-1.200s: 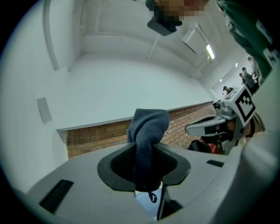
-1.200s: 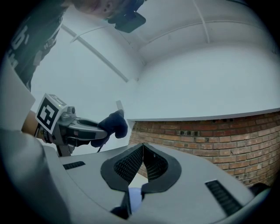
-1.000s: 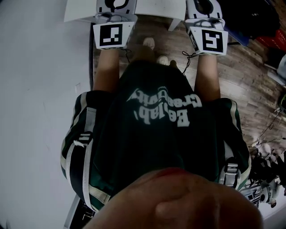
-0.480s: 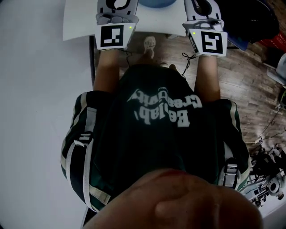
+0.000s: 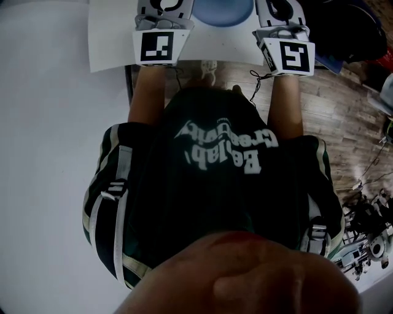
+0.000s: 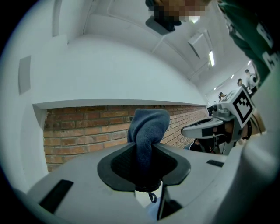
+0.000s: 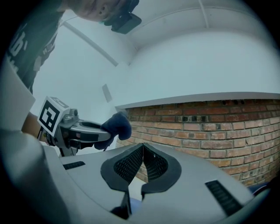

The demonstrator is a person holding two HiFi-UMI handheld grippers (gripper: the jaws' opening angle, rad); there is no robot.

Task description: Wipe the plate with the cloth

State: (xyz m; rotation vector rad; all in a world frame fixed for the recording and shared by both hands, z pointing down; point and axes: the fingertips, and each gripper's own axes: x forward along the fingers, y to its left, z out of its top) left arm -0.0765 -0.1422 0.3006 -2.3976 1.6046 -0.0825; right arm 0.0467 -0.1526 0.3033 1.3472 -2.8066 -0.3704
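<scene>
A blue plate lies on the white table, cut off by the head view's top edge, between my two grippers. My left gripper is shut on a dark blue cloth, which bunches up out of the jaws. The same cloth shows in the right gripper view, to the left of my right gripper. That gripper's jaws are shut with nothing between them. In the head view only the marker cubes of the grippers show, and the jaw tips are out of frame.
A brick wall under a white ledge stands beyond the grippers. Wooden floor lies to the right of the person, with cables and gear at the far right. A white wall runs along the left.
Both grippers have moved forward over the table. More of the white table has come into view, and the blue plate has appeared at the top edge.
</scene>
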